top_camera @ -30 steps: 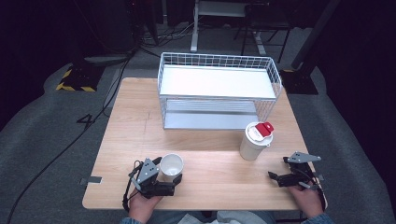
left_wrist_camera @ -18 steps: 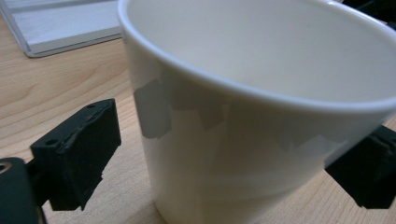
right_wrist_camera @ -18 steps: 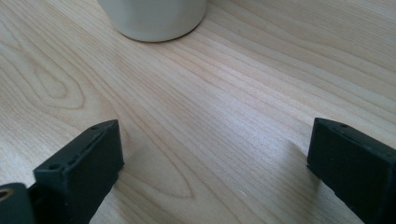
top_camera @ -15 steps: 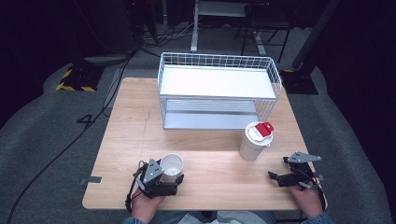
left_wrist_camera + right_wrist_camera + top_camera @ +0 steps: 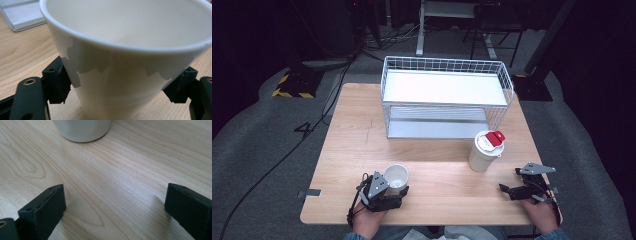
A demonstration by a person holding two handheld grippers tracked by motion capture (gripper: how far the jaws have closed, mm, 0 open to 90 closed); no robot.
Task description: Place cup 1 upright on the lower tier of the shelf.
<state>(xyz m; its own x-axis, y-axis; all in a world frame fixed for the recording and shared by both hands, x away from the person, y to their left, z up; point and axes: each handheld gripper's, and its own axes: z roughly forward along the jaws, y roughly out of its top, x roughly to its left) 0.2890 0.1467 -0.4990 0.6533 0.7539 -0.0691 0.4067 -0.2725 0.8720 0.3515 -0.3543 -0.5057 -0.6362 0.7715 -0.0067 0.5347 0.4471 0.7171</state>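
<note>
Cup (image 5: pixel 396 176): open paper cup, standing upright near table (image 5: pixel 347 135) front edge, left of centre. Likely light, thin-walled, crushable; gentle mid-wall grip advised.
Left gripper (image 5: pixel 388 191): jaws having just been closing, pads (image 5: pixel 58 82) now pinching cup (image 5: pixel 120 75) sides.
Right gripper (image 5: pixel 518 192): resting near front right corner, jaws spread, gripping nothing.
Left gripper view showing pad contact; high view showing lidded cup (image 5: pixel 486 151), rack (image 5: pixel 447 80).
</note>
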